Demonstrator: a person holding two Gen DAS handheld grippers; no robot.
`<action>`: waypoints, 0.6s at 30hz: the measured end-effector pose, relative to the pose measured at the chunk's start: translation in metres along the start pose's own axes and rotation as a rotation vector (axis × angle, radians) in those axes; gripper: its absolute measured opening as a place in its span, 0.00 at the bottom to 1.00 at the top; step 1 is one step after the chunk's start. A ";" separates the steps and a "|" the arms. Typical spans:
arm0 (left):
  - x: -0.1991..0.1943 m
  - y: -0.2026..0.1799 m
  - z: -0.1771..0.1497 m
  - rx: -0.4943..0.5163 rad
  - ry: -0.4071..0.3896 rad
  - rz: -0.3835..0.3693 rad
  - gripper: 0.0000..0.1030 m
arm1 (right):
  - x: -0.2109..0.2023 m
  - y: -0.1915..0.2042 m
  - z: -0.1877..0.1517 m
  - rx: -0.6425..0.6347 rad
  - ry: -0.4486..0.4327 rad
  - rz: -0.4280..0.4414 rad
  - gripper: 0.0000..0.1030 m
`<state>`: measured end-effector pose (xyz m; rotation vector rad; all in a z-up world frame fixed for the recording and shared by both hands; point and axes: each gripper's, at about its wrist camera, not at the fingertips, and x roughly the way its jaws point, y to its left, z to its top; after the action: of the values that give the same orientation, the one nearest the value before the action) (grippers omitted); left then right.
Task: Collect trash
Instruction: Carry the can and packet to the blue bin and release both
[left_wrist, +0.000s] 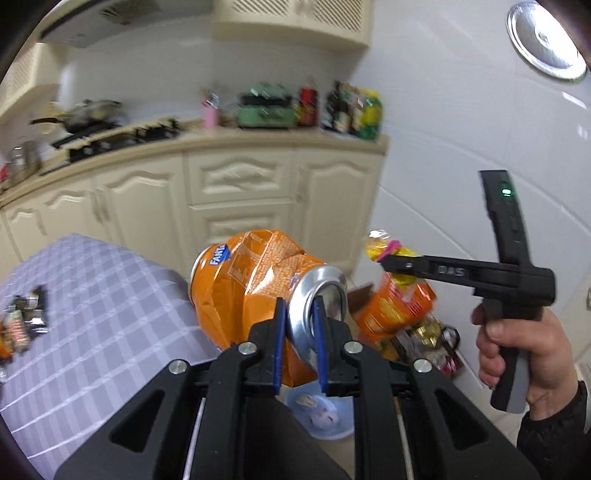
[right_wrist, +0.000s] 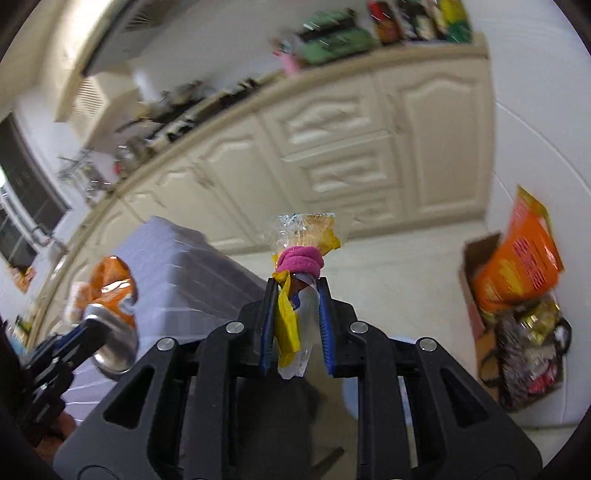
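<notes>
My left gripper (left_wrist: 300, 314) is shut on the rim of a crushed orange Fanta can (left_wrist: 251, 284), held in the air past the table's edge. The can also shows at the left of the right wrist view (right_wrist: 110, 295). My right gripper (right_wrist: 297, 291) is shut on a clear and yellow plastic wrapper (right_wrist: 288, 325) tied with a pink band (right_wrist: 300, 260). In the left wrist view the right gripper (left_wrist: 384, 262) is held up to the right of the can, with the wrapper (left_wrist: 384, 245) at its tips. A pale blue bin (left_wrist: 325, 413) with crumpled scraps in it sits below the left gripper.
A table with a lilac checked cloth (left_wrist: 92, 295) stands at the left, with wrappers (left_wrist: 22, 321) near its left edge. A cardboard box (right_wrist: 517, 325) of orange packets and clutter stands on the floor by the white wall. Cream kitchen cabinets (left_wrist: 236, 199) run across the back.
</notes>
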<state>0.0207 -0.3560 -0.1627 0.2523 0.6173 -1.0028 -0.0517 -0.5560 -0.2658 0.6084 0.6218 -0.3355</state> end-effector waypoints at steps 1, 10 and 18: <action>0.012 -0.005 -0.003 0.011 0.024 -0.013 0.13 | 0.008 -0.012 -0.004 0.022 0.020 -0.015 0.21; 0.129 -0.044 -0.051 0.053 0.265 -0.112 0.13 | 0.076 -0.103 -0.050 0.182 0.202 -0.081 0.21; 0.225 -0.053 -0.091 0.011 0.474 -0.190 0.13 | 0.129 -0.146 -0.080 0.290 0.313 -0.074 0.21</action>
<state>0.0299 -0.5008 -0.3645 0.4539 1.0822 -1.1379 -0.0554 -0.6341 -0.4609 0.9283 0.9063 -0.4068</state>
